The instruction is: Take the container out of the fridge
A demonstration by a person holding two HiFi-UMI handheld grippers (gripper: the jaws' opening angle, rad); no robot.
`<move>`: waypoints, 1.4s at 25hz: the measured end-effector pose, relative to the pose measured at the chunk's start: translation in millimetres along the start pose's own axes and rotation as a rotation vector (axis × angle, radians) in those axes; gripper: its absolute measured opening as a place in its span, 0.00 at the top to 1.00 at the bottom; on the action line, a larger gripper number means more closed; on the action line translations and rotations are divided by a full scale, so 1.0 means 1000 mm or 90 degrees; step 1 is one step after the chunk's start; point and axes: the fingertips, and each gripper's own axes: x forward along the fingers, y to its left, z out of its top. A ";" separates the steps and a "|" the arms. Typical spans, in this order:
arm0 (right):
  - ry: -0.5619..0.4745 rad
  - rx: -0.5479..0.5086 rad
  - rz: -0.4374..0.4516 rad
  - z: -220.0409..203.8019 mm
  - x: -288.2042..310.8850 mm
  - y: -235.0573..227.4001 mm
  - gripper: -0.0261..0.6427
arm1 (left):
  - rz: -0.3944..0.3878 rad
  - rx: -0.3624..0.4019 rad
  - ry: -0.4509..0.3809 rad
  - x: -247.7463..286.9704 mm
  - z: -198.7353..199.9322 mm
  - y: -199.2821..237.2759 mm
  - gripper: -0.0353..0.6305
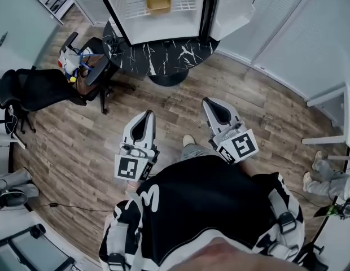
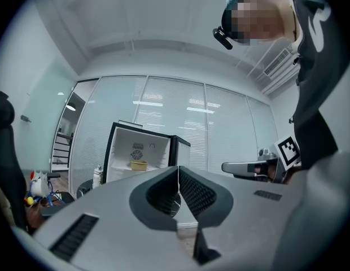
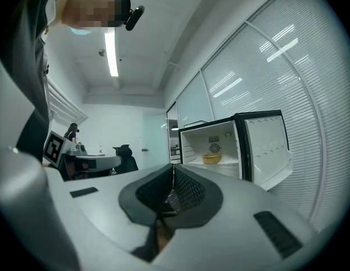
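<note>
Wood-plank floor is seen; the fridge is cropped above its rounded yellow container; left gripper and right gripper are clenched empty.

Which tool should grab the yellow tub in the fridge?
Probably left. Both tools are shut, empty and far from the fridge, but the left tool lines up more directly with the yellow container, while the open door hangs on the side of the right tool.
</note>
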 end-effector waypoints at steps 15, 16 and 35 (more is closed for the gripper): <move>0.013 -0.010 0.039 0.000 0.056 -0.062 0.94 | 0.026 -0.004 -0.011 0.075 -0.003 0.028 0.93; 0.011 -0.009 0.041 -0.001 0.058 -0.066 0.94 | 0.027 -0.002 -0.009 0.079 -0.005 0.029 0.93; 0.036 0.039 0.052 -0.022 0.077 -0.091 0.94 | 0.043 -0.001 0.000 0.107 -0.014 0.043 0.93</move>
